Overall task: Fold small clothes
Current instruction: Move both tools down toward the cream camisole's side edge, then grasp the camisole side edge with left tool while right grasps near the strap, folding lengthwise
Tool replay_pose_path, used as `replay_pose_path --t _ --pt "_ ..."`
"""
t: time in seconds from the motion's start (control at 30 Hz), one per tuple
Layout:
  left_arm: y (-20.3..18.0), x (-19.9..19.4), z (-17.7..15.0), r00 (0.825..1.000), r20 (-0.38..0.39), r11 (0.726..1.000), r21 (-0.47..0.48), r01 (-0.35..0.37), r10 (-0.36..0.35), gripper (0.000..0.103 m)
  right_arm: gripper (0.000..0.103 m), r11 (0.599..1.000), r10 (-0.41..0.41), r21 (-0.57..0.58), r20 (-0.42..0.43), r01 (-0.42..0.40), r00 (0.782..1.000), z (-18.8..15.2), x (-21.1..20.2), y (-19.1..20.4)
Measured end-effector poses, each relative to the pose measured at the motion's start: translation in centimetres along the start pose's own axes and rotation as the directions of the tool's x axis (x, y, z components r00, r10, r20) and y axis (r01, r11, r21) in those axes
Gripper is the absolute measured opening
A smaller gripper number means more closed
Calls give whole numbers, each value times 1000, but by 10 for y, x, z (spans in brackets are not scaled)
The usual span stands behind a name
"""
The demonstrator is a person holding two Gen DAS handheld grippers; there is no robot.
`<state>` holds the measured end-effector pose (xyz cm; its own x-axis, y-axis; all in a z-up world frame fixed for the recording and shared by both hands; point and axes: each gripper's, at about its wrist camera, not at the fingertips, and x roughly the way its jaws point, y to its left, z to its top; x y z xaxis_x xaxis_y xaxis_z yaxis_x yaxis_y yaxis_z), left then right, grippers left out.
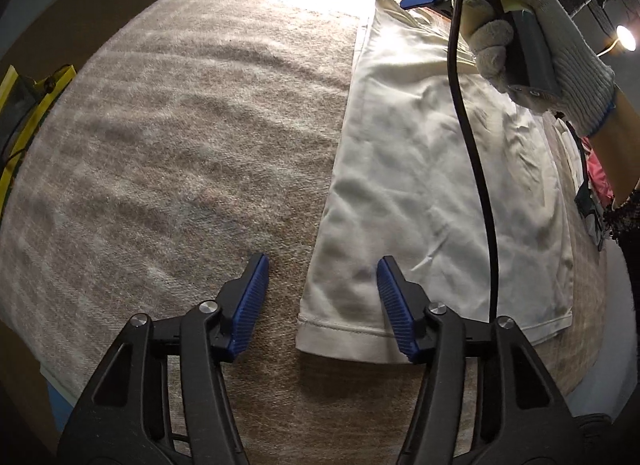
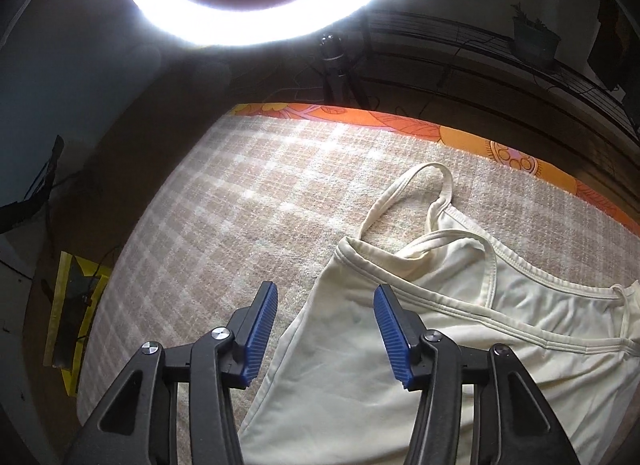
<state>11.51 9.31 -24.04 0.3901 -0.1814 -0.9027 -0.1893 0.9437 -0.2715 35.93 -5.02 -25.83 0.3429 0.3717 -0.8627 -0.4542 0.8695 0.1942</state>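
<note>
Lying flat on the blanket (image 1: 160, 145), the white top (image 1: 420, 185) has its hem corner between the L gripper (image 1: 322, 305) fingers. Its strap end sits between the R gripper (image 2: 325, 329) fingers. Both are half open, not holding it.

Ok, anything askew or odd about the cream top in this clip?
Slightly. The cream camisole lies flat on the checked blanket, but one shoulder strap loops loosely beyond the neckline, and the body is wrinkled. No damage shows.

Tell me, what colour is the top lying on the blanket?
Cream white top, seen best from the right wrist camera.
</note>
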Motion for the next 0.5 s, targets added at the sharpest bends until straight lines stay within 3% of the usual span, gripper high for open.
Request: replay_pose_path --t 0.1,0.17,0.27,0.5 --pt "-1 -1 0 1000 8 1000 3 10 -10 39 50 1000 13 16 -14 -13 1000 4 9 1" --pt "-1 -1 1 1000 7 1000 4 21 -21 22 50 1000 1 11 -20 -1 1000 8 16 5" --pt "-3 1 2 999 -1 999 -2 39 -39 10 46 1000 -18 4 -38 18 999 11 27 11" --pt "-8 -2 2 999 10 999 18 37 -38 4 37 996 -82 -42 -71 79 994 10 45 17"
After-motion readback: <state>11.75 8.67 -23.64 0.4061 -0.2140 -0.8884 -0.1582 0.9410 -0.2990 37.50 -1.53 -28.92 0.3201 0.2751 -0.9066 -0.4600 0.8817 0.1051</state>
